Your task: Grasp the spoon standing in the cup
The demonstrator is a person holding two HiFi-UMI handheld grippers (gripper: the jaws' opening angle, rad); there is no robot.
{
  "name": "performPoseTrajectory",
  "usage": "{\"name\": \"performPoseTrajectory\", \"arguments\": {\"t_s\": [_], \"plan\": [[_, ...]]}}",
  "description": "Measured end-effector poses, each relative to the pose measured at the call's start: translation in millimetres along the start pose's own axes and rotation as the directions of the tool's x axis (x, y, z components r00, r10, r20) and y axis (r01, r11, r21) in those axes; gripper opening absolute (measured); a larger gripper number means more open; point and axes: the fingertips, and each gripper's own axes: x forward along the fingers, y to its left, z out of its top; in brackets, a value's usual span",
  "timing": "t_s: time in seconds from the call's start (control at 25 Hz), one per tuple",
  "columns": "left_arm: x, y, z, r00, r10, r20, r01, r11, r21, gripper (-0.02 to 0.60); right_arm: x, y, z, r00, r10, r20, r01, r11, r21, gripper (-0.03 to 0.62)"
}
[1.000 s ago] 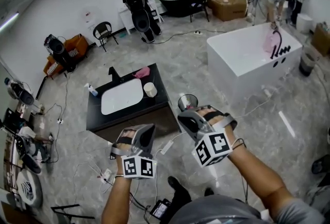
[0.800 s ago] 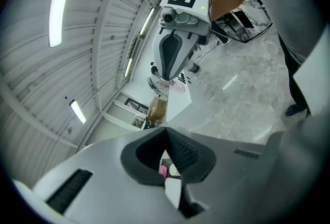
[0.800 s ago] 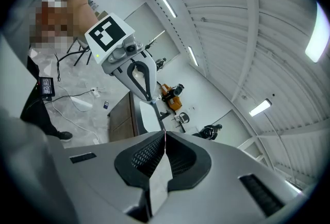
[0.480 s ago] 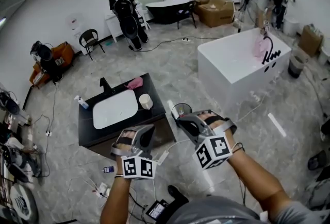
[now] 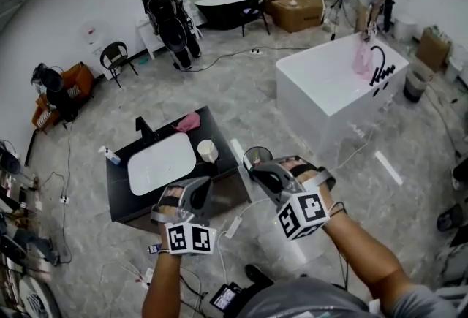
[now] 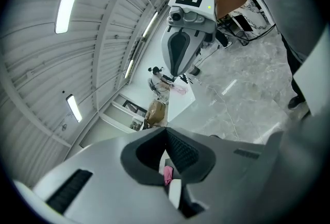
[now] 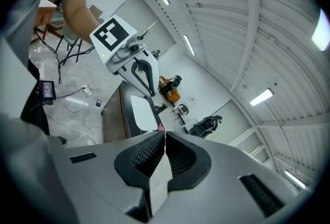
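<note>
- We are holding the left gripper [image 6: 166, 130] and the right gripper [image 7: 165, 132] out in front of us, short of the black counter [image 5: 117, 176]. On each, the jaws are together with nothing between them.
- The cup [image 5: 208, 150] is standing on the counter's near right corner, just beside the white basin [image 5: 161, 163], with a pink cloth [image 5: 188, 122] behind it. At this range we are not making out the spoon itself.
- We are judging the reach as not yet begun, so the working gripper needs its jaws parted before it gets to the cup.
- We are advising an approach from above the rim. Set one jaw on each side of the handle and close on the handle alone.
- The cup looks light, so we are expecting it to tip if a jaw brushes its wall. A straight lift should spare it.
- We are reading no brand or label on the cup or the counter. The gripper cubes carry only black-and-white square patterns, not words.
</note>
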Motion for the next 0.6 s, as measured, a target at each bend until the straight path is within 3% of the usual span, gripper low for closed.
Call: {"name": "performPoseTrajectory", "arguments": {"t_s": [0.6], "plan": [[-1, 46, -83, 0.997, -0.002, 0.073, 0.002, 1.0, 0.0, 0.002, 86, -10, 46, 0.997, -0.029, -0.068, 0.03, 0.999, 0.011, 0.034]]}}
